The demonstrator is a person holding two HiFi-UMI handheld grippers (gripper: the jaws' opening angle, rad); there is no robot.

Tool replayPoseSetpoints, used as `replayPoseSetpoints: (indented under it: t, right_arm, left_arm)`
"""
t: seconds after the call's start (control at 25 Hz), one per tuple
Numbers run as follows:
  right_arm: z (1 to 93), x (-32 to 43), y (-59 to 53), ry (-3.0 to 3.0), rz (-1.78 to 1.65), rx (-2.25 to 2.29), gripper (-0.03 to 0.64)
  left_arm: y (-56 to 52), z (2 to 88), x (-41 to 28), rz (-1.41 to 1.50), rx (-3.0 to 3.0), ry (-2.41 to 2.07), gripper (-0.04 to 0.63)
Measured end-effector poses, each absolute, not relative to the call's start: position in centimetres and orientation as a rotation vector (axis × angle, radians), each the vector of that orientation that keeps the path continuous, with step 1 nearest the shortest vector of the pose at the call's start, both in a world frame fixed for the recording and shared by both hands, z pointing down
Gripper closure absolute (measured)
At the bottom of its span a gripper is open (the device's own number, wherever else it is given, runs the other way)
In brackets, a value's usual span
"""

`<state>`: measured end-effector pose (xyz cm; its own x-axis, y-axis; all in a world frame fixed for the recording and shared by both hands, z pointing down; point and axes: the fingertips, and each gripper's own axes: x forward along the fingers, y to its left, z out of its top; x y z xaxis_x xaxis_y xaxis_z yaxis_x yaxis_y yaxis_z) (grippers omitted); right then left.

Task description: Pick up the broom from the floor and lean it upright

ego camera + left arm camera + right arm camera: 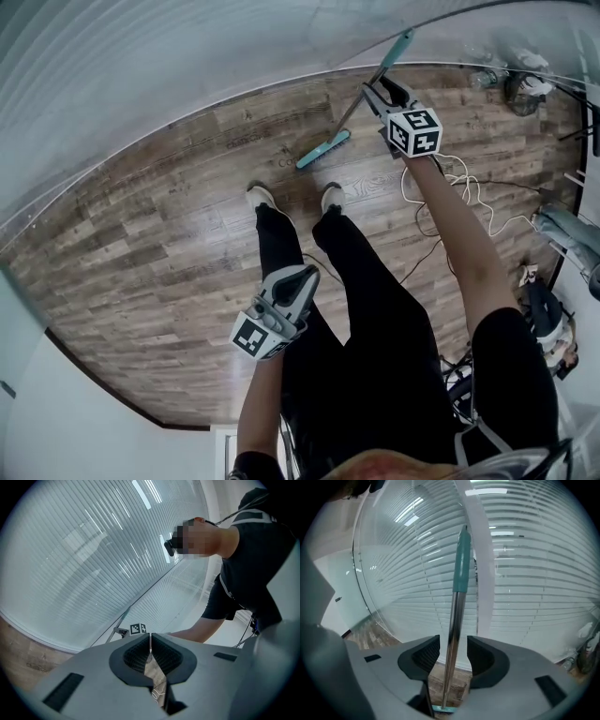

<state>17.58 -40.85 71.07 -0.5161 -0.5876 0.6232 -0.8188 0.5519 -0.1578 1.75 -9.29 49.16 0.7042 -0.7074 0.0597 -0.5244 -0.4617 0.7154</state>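
Note:
The broom (364,94) stands tilted against the slatted wall, its teal head (323,149) on the wooden floor and its teal grip (403,41) up against the blinds. My right gripper (384,92) is open around the metal handle (453,634); the handle runs up between the jaws with a gap to each pad. The teal grip (461,564) rises above the jaws, and the broom head (443,708) shows below them. My left gripper (305,277) hangs low in front of the person's legs, shut and empty (150,641).
White cables (459,187) lie coiled on the floor right of the person's feet (330,198). Bottles and a dark object (520,84) sit at the far right by the wall. More gear (548,319) is piled at the right edge.

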Motion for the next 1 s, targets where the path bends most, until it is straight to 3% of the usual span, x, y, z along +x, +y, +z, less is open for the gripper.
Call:
replayPoseSetpoints:
  t: [0.32, 0.36, 0.44, 0.48, 0.72, 1.0]
  right_arm:
    - [57.6, 22.7, -31.4, -2.347, 0.732, 1.325, 0.451]
    - [54.1, 22.9, -30.0, -2.386, 0.687, 1.346, 0.463]
    - [46.0, 23.2, -27.8, -2.446, 0.509, 1.385, 0.568]
    - [41.9, 23.1, -26.9, -2.484, 0.440, 1.397, 0.577]
    - [23.6, 17.6, -21.5, -2.807, 0.517, 1.263, 0.597]
    - [13.1, 13.4, -19.1, -3.045, 0.388, 1.195, 0.598]
  left_arm:
    - [-10.5, 40.7, 4.4, -0.190, 2.369, -0.864, 0.571]
    - [-10.7, 39.0, 4.7, -0.157, 2.398, -0.868, 0.571]
    - [-11.7, 35.5, 5.4, -0.126, 2.420, -0.936, 0.571]
    - [-12.6, 33.7, 5.6, -0.125, 2.418, -0.990, 0.571]
    - [-14.6, 22.6, 6.8, -0.260, 2.462, -1.189, 0.571]
    - [-16.2, 14.8, 6.0, -0.333, 2.489, -1.375, 0.571]
